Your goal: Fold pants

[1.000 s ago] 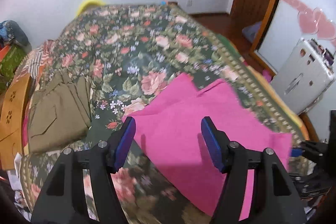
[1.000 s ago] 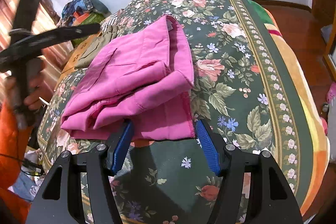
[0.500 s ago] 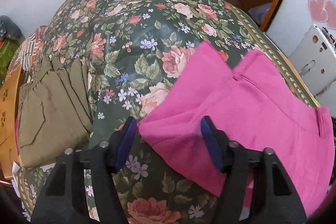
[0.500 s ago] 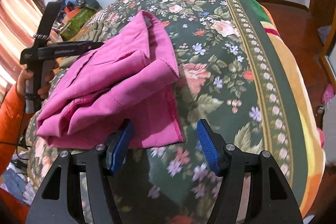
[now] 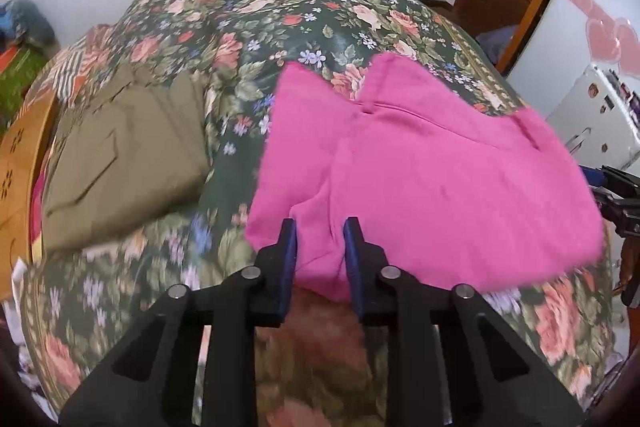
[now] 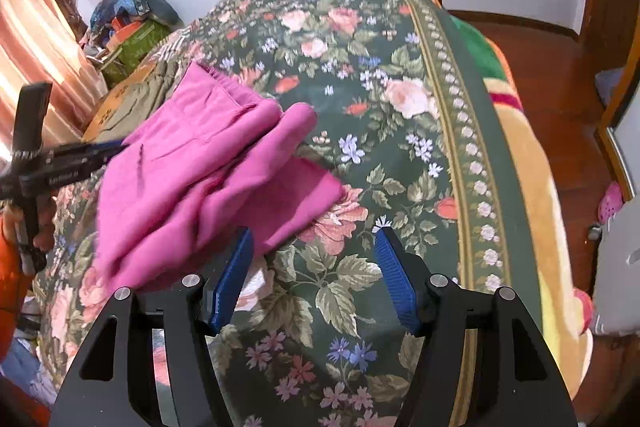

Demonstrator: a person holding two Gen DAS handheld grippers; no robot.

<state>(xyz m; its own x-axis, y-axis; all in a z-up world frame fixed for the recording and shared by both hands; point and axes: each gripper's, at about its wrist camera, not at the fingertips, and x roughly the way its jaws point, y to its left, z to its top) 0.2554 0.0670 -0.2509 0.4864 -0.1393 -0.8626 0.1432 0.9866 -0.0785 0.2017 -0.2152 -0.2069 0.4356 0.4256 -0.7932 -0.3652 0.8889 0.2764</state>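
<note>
Pink pants [image 5: 432,179] lie folded into a thick bundle on the floral bedspread [image 5: 280,19]. My left gripper [image 5: 320,239] has its jaws narrowed on the near edge of the pink bundle, cloth pinched between the blue pads. In the right wrist view the pink pants [image 6: 208,171] sit at left, partly lifted and blurred, with the left gripper [image 6: 116,147] at their far side. My right gripper [image 6: 314,251] is open; its left pad touches the pants' near edge, nothing between the pads.
Folded olive-green pants [image 5: 124,155] lie left of the pink ones, near a wooden board [image 5: 20,163] at the bed's edge. Bags and clutter [image 6: 132,23] stand by the curtain. A white case [image 5: 596,119] and wooden floor [image 6: 560,39] are to the right.
My left gripper has closed from wide open onto the near edge of the pink pants. My right gripper has drawn back, so the pants now lie to its left rather than between its pads.
</note>
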